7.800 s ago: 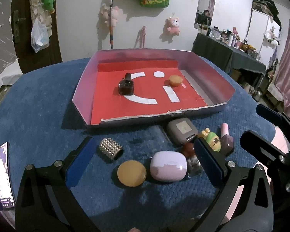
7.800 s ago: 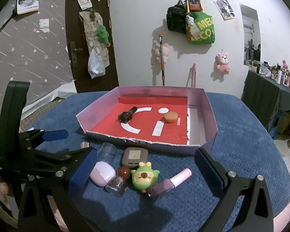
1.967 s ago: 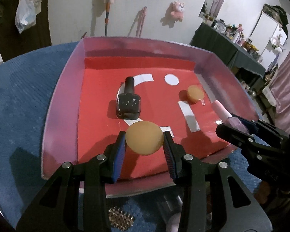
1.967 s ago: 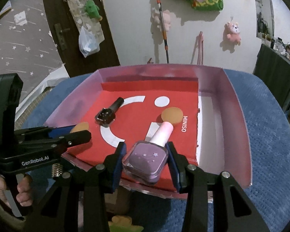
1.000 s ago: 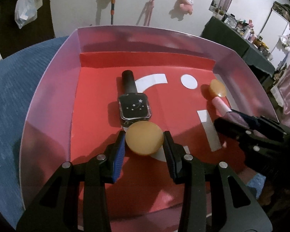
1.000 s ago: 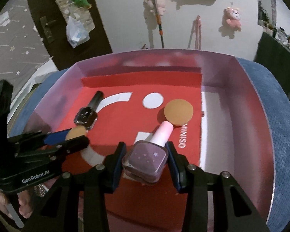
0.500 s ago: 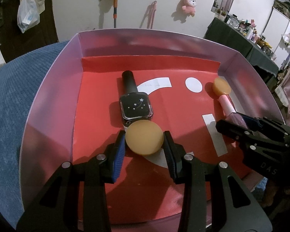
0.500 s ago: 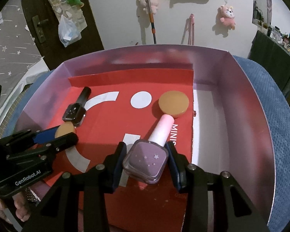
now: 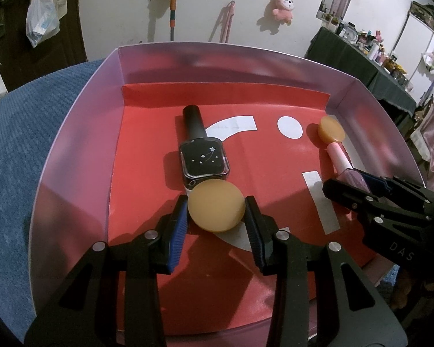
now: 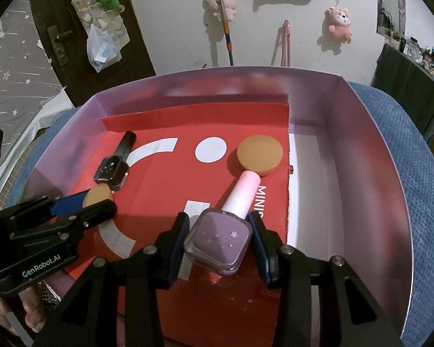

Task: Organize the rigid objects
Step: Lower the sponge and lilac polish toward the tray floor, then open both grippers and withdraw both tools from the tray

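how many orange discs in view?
2. One disc is clamped in the left gripper over the tray, by the black bottle; the other lies near the tray's far right. More could be hidden.

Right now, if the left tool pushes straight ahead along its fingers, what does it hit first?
Probably the black nail polish bottle. The left tool is shut on a tan disc whose far edge already overlaps the bottle's base; whether they touch is unclear.

White wall [image 10: 170, 14] hung with plush toys [image 10: 340, 23] — dark door [image 10: 58, 37] beside.
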`<state>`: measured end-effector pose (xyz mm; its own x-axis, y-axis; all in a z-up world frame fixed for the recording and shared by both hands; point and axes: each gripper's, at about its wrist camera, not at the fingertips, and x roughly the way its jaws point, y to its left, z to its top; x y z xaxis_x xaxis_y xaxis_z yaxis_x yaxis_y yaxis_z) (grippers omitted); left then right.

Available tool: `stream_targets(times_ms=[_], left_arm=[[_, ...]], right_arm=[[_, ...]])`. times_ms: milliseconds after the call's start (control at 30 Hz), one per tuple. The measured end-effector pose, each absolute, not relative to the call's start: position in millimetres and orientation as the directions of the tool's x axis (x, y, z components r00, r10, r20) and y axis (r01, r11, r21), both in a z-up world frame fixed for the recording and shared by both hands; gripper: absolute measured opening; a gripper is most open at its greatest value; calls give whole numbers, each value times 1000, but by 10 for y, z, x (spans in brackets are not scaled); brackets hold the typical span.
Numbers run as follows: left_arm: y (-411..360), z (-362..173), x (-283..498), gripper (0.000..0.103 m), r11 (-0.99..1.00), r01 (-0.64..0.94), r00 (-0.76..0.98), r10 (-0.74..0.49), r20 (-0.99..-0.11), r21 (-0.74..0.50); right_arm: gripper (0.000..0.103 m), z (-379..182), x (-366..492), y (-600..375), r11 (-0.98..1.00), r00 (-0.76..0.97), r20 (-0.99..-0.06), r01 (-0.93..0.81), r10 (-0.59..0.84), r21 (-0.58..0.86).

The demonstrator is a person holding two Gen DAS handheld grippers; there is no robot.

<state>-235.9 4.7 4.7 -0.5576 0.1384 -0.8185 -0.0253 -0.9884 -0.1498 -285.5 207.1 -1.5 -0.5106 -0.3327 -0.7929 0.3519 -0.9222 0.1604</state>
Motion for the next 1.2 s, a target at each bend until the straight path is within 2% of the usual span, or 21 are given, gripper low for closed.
stream_targets(times_ms=[500, 533, 600, 633, 700, 833, 1067, 1200], left_arm=[[28, 61, -2311, 37, -990, -8, -554, 121, -823, -140], [25, 62, -2311, 38, -990, -8, -554, 121, -824, -140], [22, 66, -2304, 50, -990, -3, -556, 117, -823, -139], [19, 68, -2303, 52, -990, -1, -557, 116, -822, -139], [9, 80, -2290, 52, -990, 0, -561, 117, -820, -141], [-5, 101, -2268, 53, -990, -2, -564, 117, -818, -140], [48, 179, -2190, 65, -991, -23, -581, 118, -805, -129], [66, 218, -2143, 67, -993, -31, -588, 112, -801, -117]], right_arm=[[47, 0, -2832, 2104, -919, -509, -789, 352, -345, 175], [47, 9, -2820, 2105, -919, -512, -786, 353, -346, 175], [48, 34, -2796, 2103, -920, -520, -781, 353, -345, 171], [50, 52, -2783, 2104, -920, -525, -778, 353, -345, 169], [54, 77, -2761, 2102, -920, -532, -773, 356, -346, 167], [55, 132, -2698, 2113, -920, -545, -763, 357, -348, 165], [65, 297, -2543, 2176, -919, -584, -730, 361, -356, 160], [71, 382, -2457, 2221, -915, -597, -711, 365, -371, 171]])
